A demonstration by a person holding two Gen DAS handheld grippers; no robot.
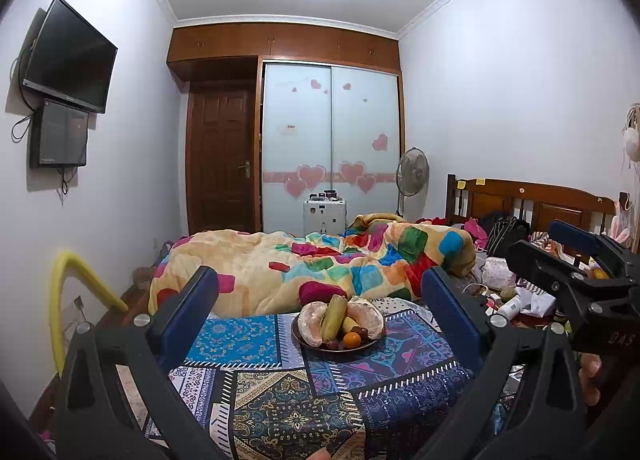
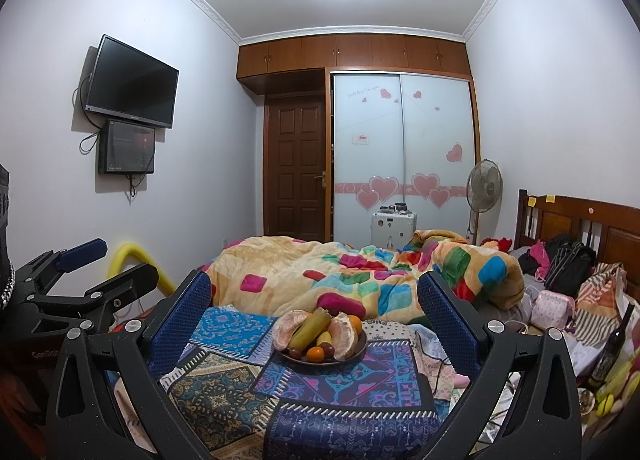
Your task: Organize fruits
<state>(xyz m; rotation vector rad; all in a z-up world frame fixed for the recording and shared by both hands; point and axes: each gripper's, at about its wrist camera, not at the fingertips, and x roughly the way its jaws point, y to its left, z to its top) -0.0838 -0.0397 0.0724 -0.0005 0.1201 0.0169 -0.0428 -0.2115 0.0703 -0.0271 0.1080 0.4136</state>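
Observation:
A dark plate (image 1: 308,343) of fruit stands on a patterned cloth (image 1: 280,388). It holds peeled pomelo pieces (image 1: 312,322), a green-yellow banana (image 1: 335,316), a small orange (image 1: 352,339) and dark grapes (image 1: 362,333). My left gripper (image 1: 320,300) is open and empty, well short of the plate. My right gripper (image 2: 316,300) is also open and empty, facing the same plate (image 2: 360,346) from a little to the right. Each gripper shows at the edge of the other's view: the right one in the left wrist view (image 1: 560,256), the left one in the right wrist view (image 2: 104,264).
A bed with a colourful quilt (image 1: 320,260) lies behind the cloth. Bags, clothes and bottles (image 2: 568,300) clutter the right side by the headboard. A dark bottle (image 2: 612,344) stands at the right. A yellow foam-covered rail (image 1: 64,300) is at the left.

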